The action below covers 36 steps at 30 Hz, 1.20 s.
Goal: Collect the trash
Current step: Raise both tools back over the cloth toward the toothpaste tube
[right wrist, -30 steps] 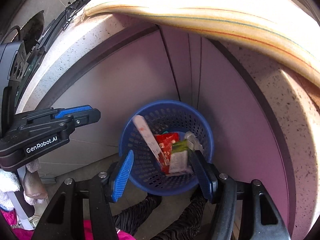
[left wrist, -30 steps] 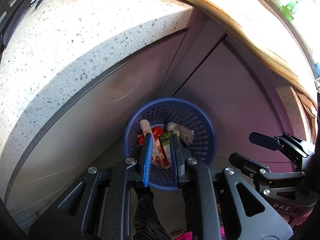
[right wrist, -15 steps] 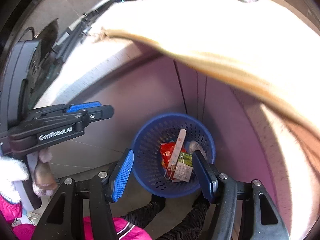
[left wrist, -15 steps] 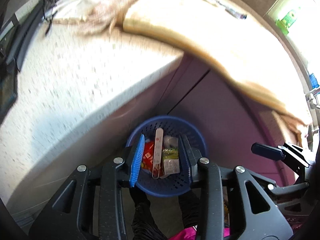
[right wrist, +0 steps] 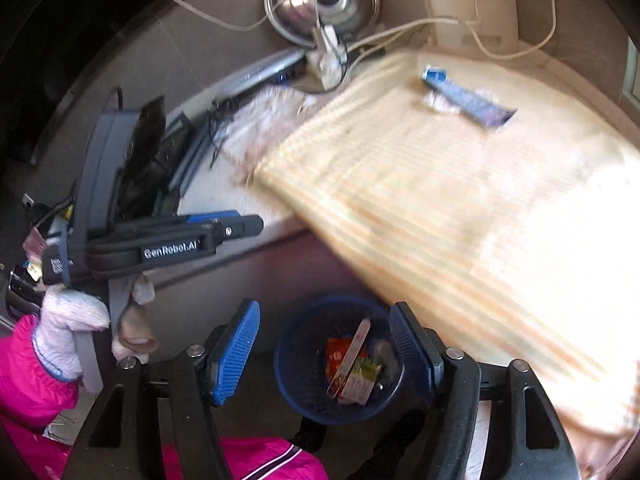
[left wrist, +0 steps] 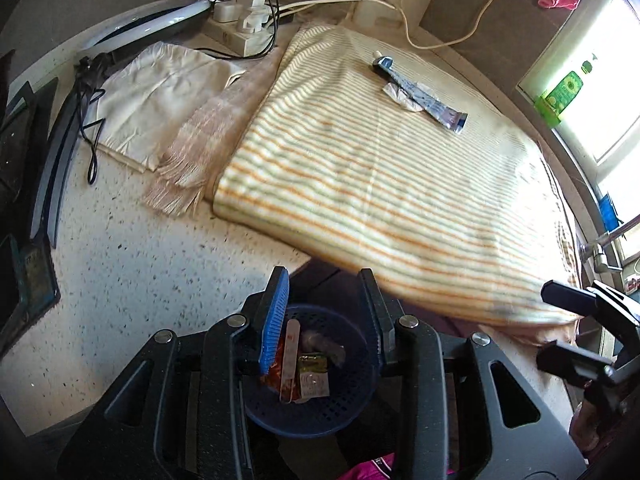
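A blue perforated trash basket (left wrist: 352,412) stands on the floor below the counter edge, holding a red wrapper, a green-and-white packet and a flat stick; it also shows in the right wrist view (right wrist: 296,376). A blue squeezed tube (left wrist: 424,98) with a crumpled white scrap lies on the striped cloth at the far side of the counter, also in the right wrist view (right wrist: 468,100). My left gripper (left wrist: 324,280) is open and empty above the basket. My right gripper (right wrist: 324,320) is open and empty, also above the basket.
A striped yellow towel (left wrist: 380,184) covers most of the speckled counter (left wrist: 132,264). A fringed cloth (left wrist: 200,140), a white cloth, a power strip with plugs and cables (left wrist: 244,28) and a metal lid (right wrist: 320,0) lie at the back. A window is at right.
Both grippers have risen from down by the basket to above counter height. The left jaws have opened wider. The countertop and the tube have come into view.
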Available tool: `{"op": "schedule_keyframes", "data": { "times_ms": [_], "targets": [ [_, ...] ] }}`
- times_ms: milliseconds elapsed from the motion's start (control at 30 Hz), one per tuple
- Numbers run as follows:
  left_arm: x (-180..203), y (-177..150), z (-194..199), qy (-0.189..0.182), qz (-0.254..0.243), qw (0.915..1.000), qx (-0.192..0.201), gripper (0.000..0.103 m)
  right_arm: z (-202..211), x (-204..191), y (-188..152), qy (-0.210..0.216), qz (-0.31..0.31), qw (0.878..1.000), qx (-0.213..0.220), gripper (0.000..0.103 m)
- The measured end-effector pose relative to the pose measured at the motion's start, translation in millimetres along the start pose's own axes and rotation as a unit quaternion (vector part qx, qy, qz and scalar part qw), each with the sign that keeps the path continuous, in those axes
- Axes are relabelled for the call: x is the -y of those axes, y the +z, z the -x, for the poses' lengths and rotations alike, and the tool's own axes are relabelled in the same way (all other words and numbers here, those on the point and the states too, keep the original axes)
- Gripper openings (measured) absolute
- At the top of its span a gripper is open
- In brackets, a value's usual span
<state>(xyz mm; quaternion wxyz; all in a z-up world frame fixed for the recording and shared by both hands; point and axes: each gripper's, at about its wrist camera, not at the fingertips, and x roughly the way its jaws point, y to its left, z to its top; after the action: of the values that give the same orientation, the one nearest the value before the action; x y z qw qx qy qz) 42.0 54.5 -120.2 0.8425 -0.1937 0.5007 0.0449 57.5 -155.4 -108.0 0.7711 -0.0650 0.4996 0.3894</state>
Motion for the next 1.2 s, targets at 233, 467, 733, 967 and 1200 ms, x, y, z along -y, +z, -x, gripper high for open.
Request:
{"op": "schedule_keyframes", "data": {
  "times_ms": [233, 467, 733, 967, 1200],
  "targets": [
    [23.2, 28.6, -15.3, -0.006, 0.004, 0.9999, 0.013, 0.043, 25.0, 42.2, 46.5, -0.003, -0.004, 0.999, 0.035, 0.075],
    [48.2, 57.6, -33.4, -0.017, 0.007, 0.9997, 0.019, 0.043, 34.5, 86.5, 93.8, -0.013, 0.005, 0.998, 0.054, 0.077],
    [67.6, 87.0, -56.4, -0.007, 0.012, 0.9996, 0.025, 0.043, 22.1, 130.0, 151.5, 0.002, 0.015, 0.999, 0.048, 0.078],
    [75.5, 106.7, -71.1, 0.003, 0.023, 0.9994, 0.026, 0.043, -10.0, 156.6, 203.5, 0.038, 0.016, 0.999, 0.032, 0.08],
    [74.0, 125.0, -86.5, 0.015, 0.036, 0.999, 0.023, 0.043, -65.3, 171.0, 246.7, 0.055, 0.022, 0.998, -0.001, 0.08]
  ]
}}
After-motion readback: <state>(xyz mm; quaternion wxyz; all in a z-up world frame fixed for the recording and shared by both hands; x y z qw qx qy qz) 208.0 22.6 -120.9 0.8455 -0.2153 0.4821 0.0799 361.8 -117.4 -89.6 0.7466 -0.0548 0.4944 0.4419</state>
